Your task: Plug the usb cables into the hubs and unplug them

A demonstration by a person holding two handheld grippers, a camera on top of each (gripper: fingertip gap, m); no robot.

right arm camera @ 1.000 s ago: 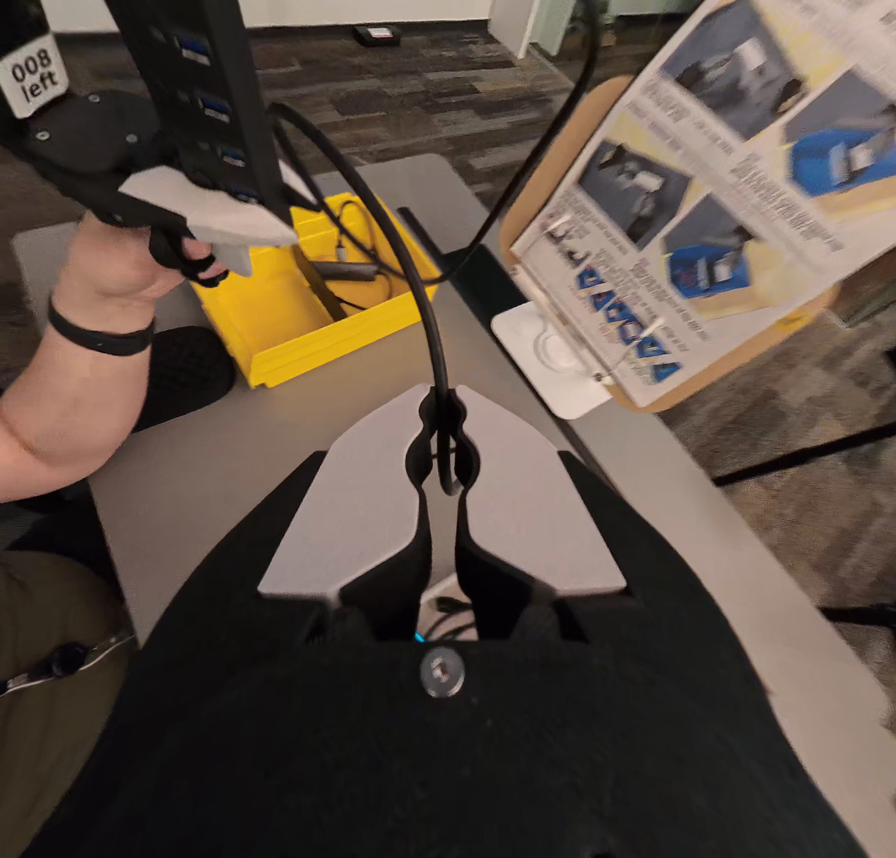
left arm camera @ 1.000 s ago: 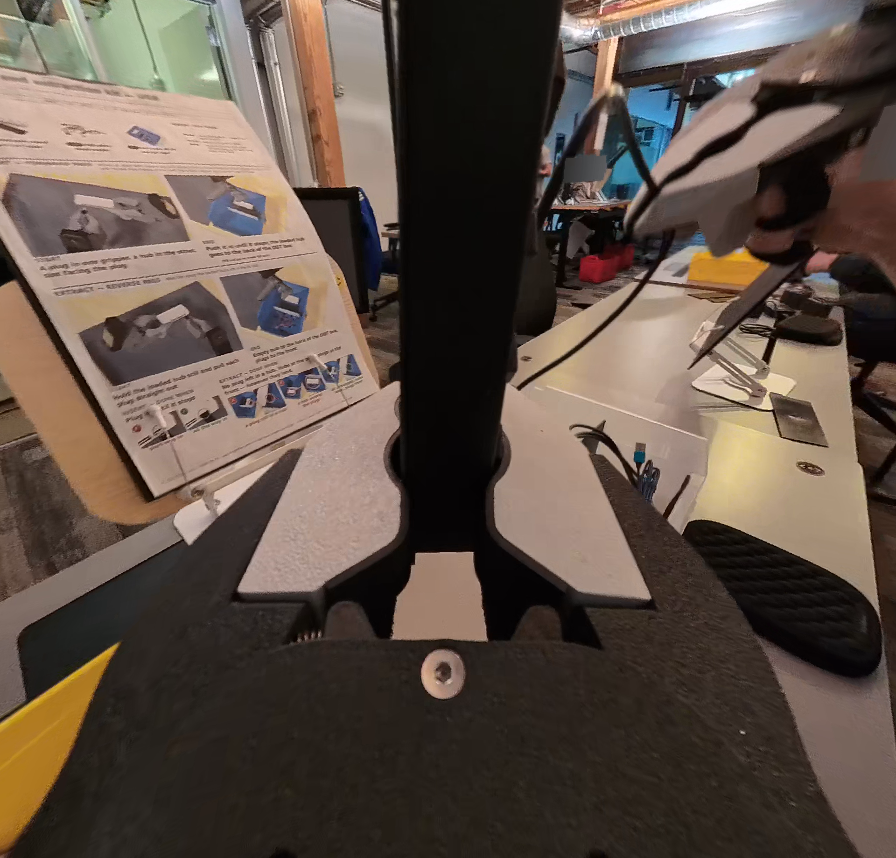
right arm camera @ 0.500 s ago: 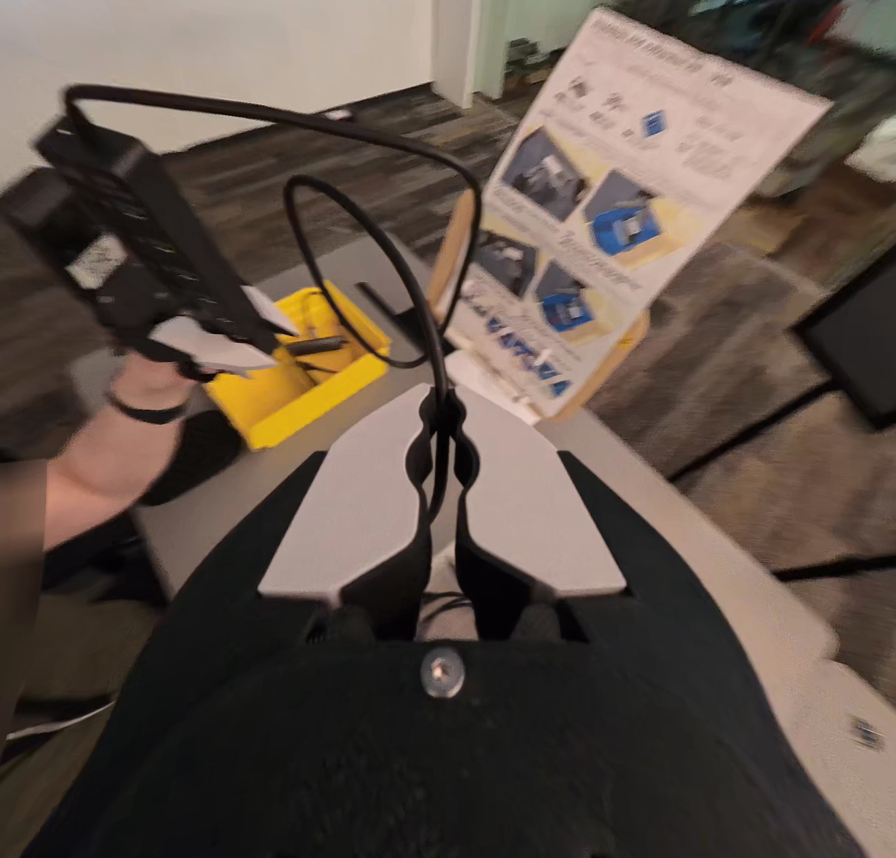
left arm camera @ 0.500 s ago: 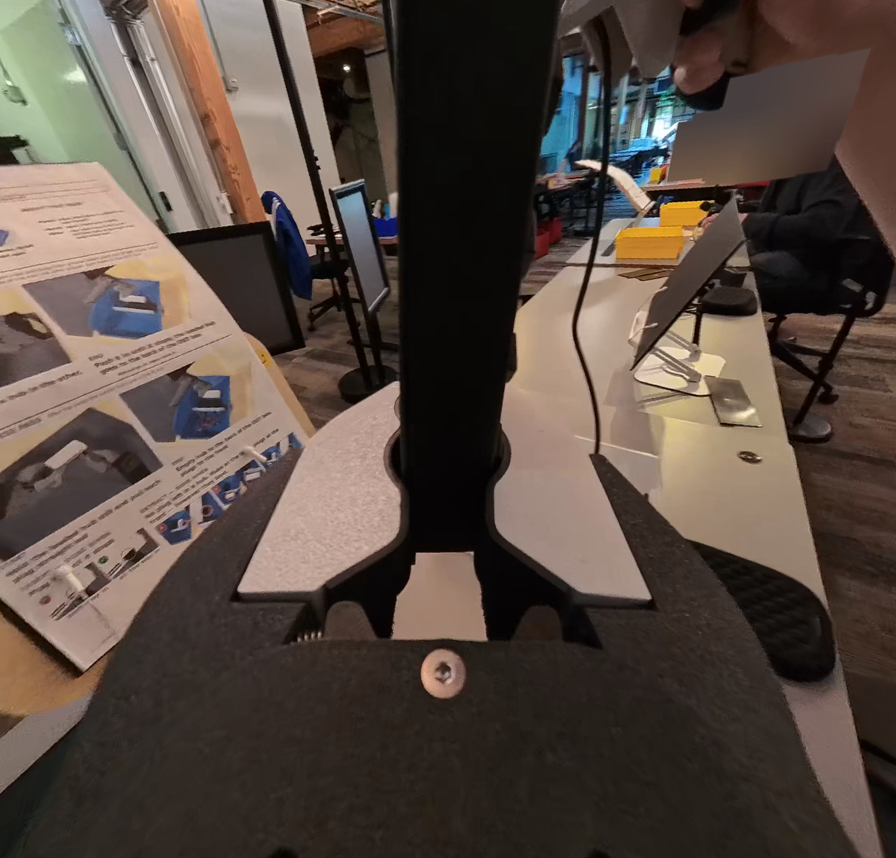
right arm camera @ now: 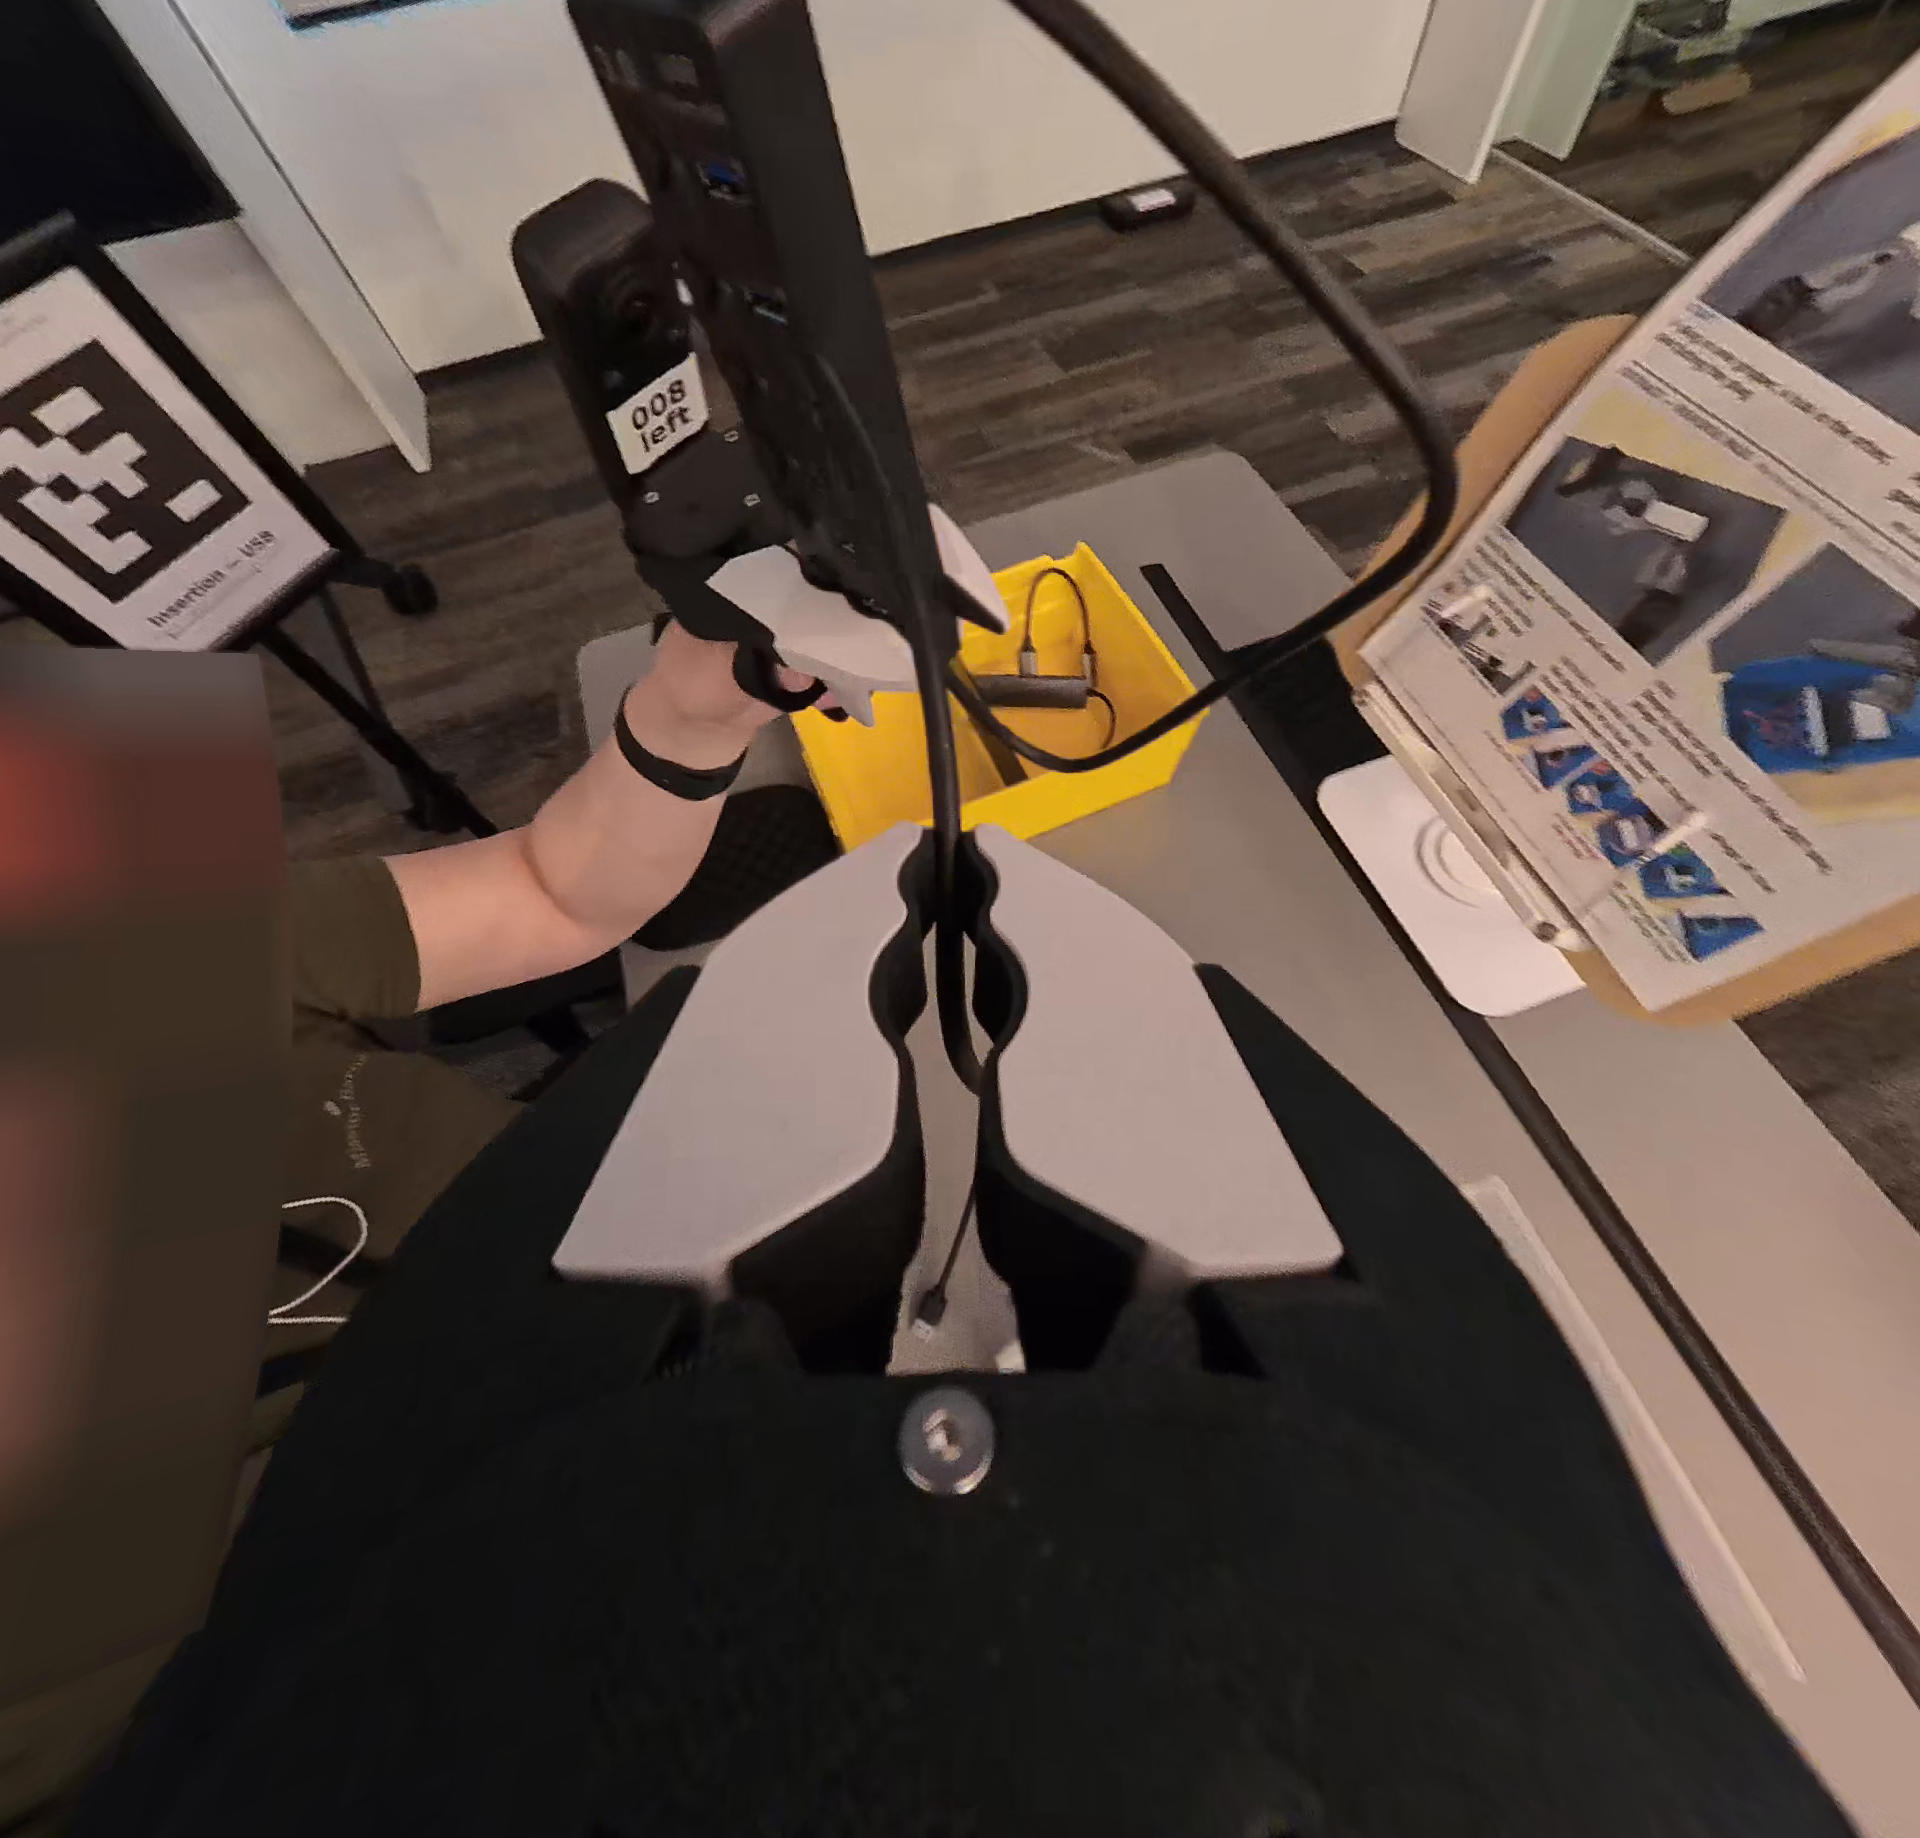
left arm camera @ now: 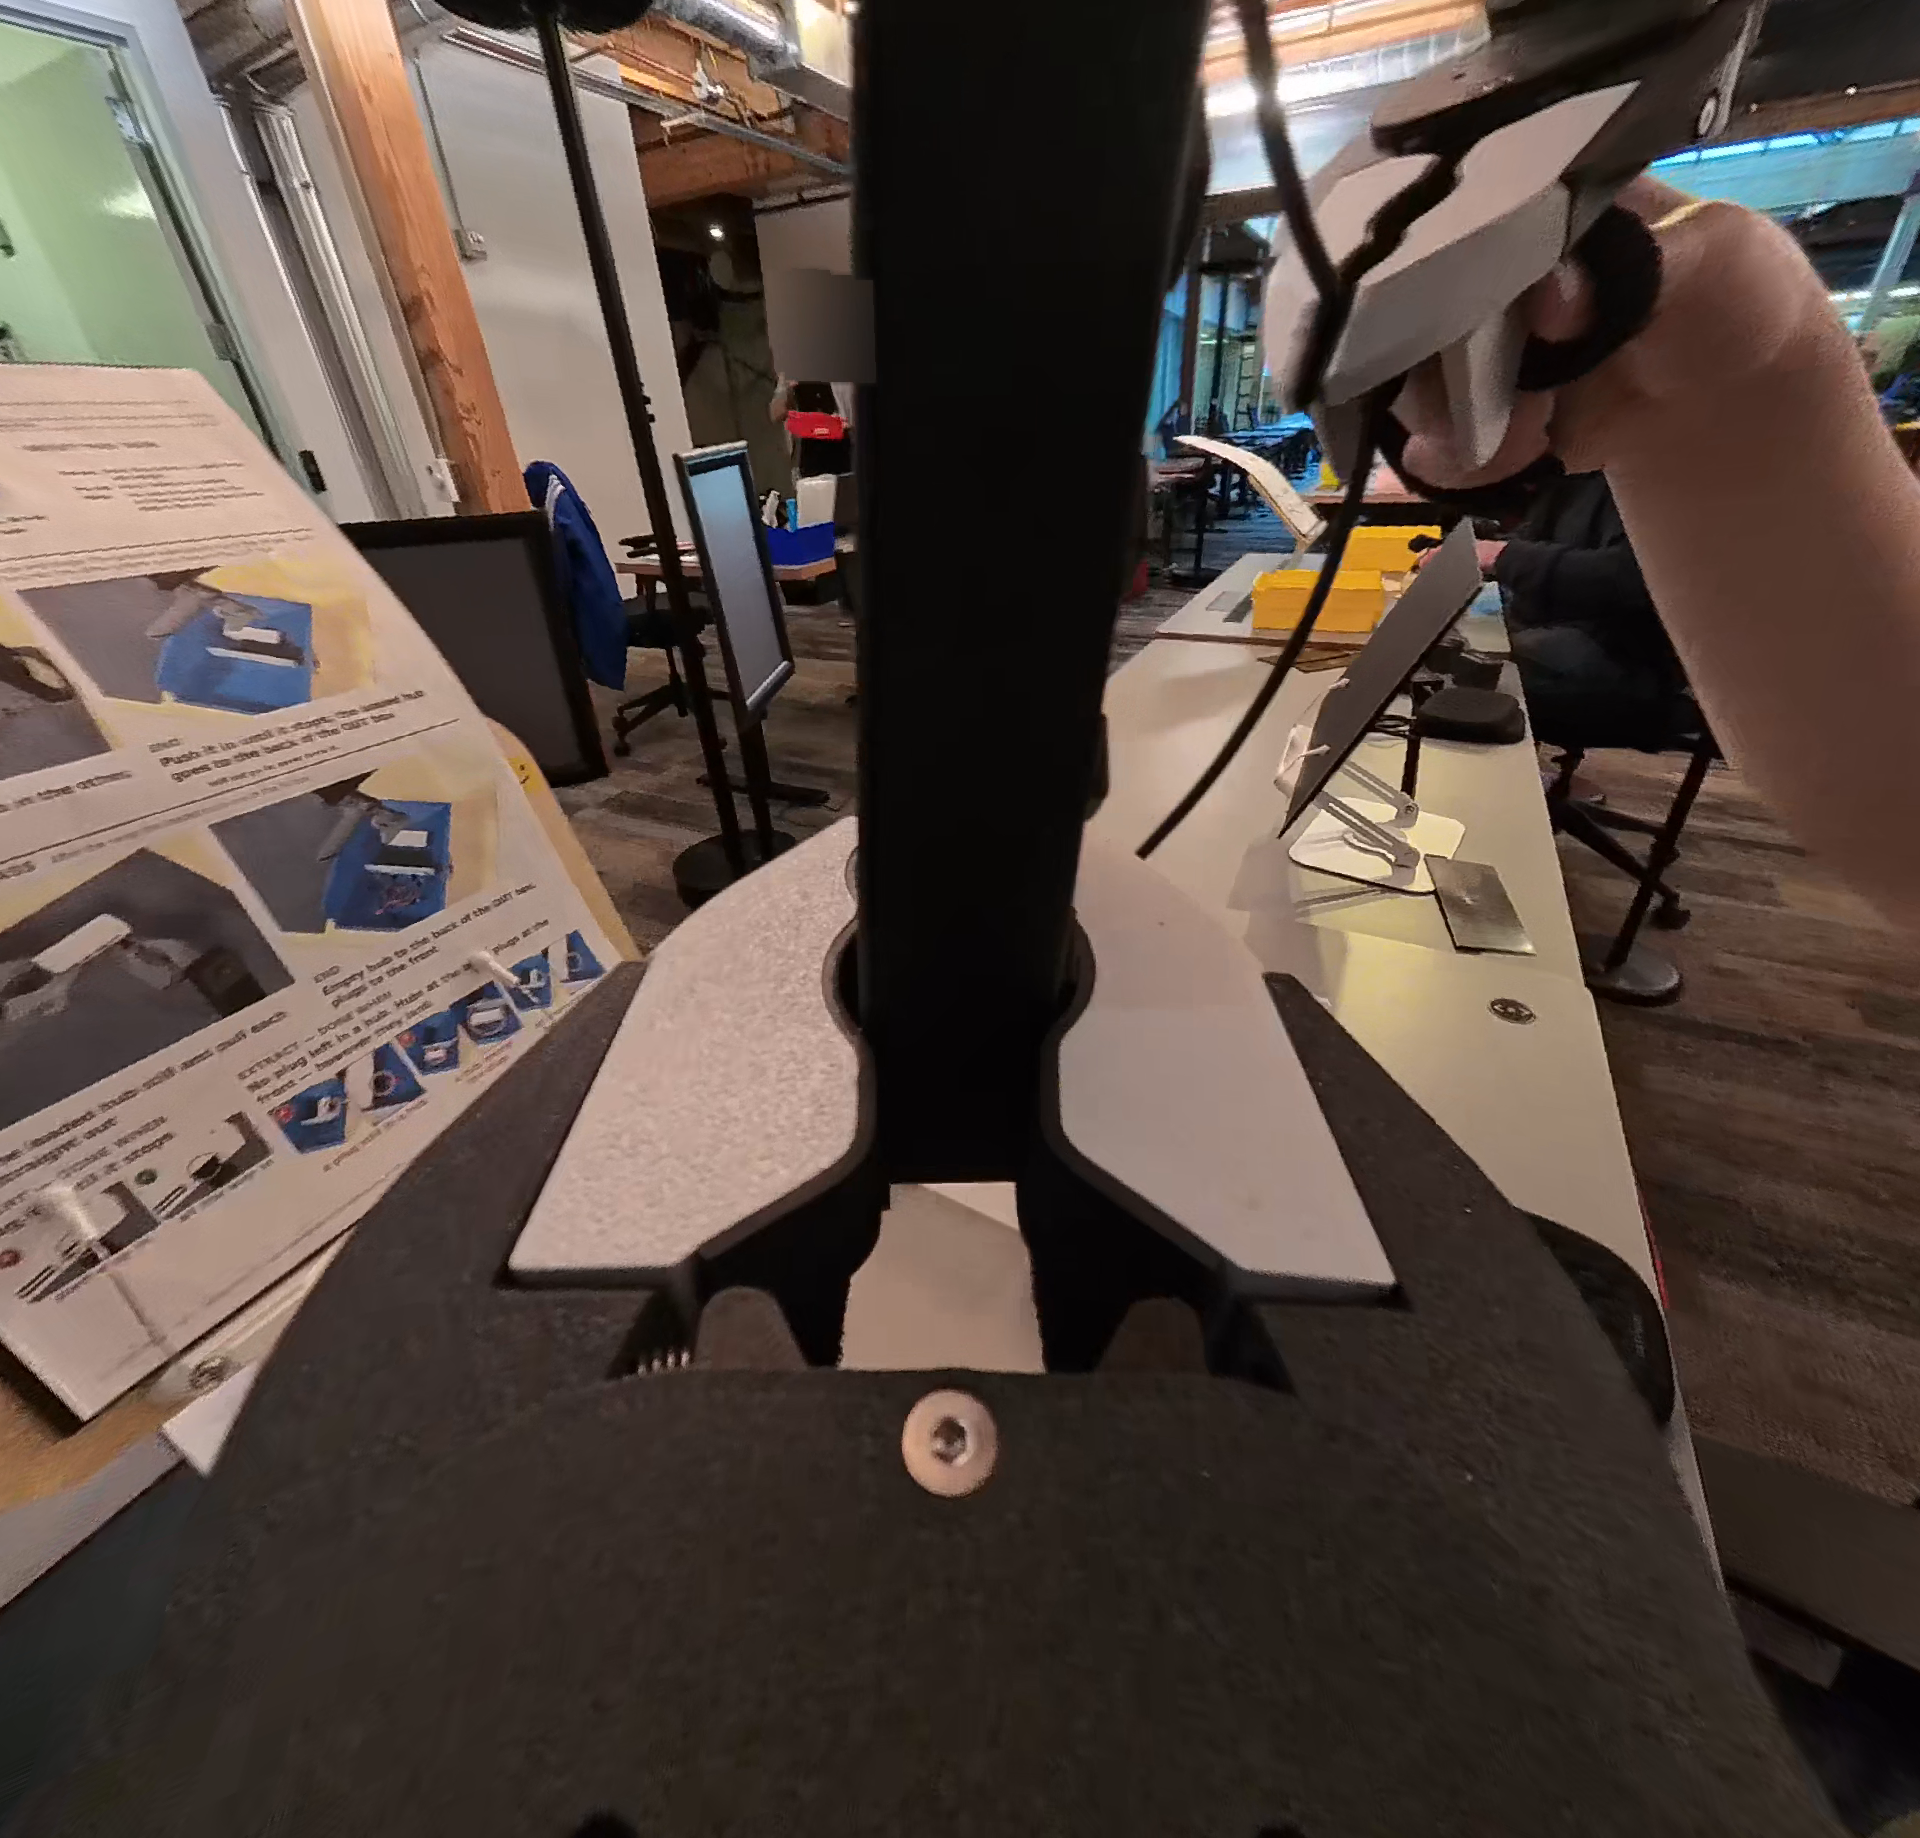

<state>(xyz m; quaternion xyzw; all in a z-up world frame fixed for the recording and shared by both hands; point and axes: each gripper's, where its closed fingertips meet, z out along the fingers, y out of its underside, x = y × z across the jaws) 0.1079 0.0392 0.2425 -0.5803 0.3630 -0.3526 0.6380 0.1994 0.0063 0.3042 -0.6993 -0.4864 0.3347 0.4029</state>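
Clearly both tools are loaded. The left gripper [left arm camera: 961,967] is clamped on a long black USB hub [left arm camera: 1023,438], held upright in mid-air with its row of ports [right arm camera: 727,178] turned toward the right wrist view. The right gripper [right arm camera: 943,858] is pinched shut on a black cable [right arm camera: 940,708]; the cable runs up out of the jaws, loops wide to the right, and appears to join the top end of the hub, so it looks like the hub's own lead rather than a loose one. On the grey table [right arm camera: 1299,1113], at the far left, a yellow bin [right arm camera: 1091,780] holds another small hub with short cables. An instruction sheet [right arm camera: 1714,645] leans on a stand at the right.

My reading is that this is a handling step, neither plugging nor unplugging: no plug is visible at the right fingertips. Next, the right gripper needs to slide along or regrip near a connector, then line it squarely with a free port while the left keeps the hub steady.
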